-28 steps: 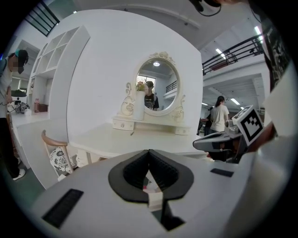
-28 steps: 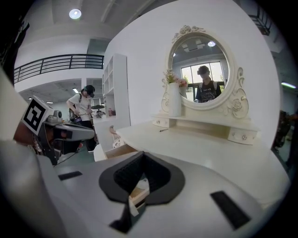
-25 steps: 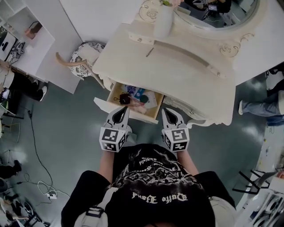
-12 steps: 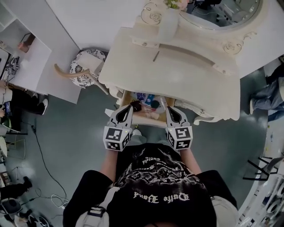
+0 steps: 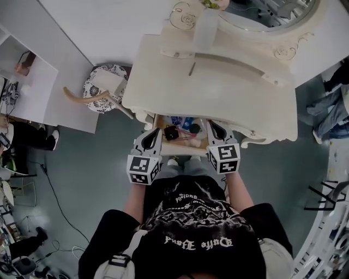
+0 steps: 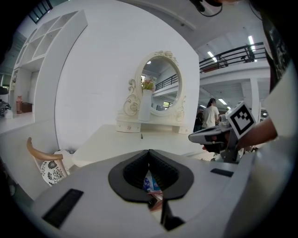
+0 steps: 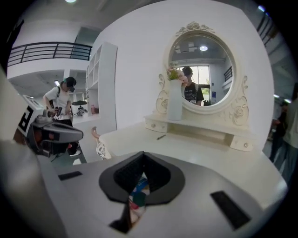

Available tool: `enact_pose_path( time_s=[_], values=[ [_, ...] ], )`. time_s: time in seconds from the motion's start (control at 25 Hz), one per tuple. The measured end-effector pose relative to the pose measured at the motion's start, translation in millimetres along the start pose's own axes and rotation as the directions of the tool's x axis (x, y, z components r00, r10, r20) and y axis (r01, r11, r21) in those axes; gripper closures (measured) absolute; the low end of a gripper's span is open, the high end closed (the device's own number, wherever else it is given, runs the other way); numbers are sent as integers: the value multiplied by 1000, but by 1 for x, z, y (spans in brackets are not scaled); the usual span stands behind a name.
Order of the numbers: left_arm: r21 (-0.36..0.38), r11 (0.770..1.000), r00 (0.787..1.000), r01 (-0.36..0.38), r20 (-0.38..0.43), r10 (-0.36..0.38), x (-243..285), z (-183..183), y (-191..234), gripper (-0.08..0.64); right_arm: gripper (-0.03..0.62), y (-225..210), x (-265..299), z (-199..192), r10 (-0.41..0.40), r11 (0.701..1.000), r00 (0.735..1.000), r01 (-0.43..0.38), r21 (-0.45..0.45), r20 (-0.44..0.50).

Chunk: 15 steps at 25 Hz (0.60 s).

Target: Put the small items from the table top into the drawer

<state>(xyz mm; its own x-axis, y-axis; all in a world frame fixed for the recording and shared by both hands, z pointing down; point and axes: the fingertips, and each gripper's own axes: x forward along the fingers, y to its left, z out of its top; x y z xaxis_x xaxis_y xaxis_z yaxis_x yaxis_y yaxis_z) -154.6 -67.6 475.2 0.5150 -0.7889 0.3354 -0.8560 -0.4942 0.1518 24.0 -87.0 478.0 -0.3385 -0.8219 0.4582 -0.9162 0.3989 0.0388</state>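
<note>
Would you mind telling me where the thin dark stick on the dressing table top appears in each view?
Head view: the thin dark stick lies upper centre on the table top, below the white vase.
Left gripper view: stick mid-frame, small, just under the vase.
Right gripper view: stick near centre, below and slightly left of the vase.
Shared landmark: the white vase.

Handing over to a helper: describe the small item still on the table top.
Find the cream dressing table with the round mirror. On its top, in front of the shelf that bears the white vase, lies a thin dark stick. It is the only dark loose thing on that pale top.
</note>
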Motion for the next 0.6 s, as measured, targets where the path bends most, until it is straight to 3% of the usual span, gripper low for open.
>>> enact_pose_path(
  time_s=[0.28, 0.6],
  values=[
    [-15, 999, 1000, -29, -1, 29, 4, 3, 10, 545, 581, -10, 19, 24, -18, 999, 1000, 17, 29, 25],
    [-35, 995, 996, -92, 5, 92, 15, 14, 31, 545, 580, -21, 56, 43, 18, 999, 1000, -19, 36, 11]
  ],
)
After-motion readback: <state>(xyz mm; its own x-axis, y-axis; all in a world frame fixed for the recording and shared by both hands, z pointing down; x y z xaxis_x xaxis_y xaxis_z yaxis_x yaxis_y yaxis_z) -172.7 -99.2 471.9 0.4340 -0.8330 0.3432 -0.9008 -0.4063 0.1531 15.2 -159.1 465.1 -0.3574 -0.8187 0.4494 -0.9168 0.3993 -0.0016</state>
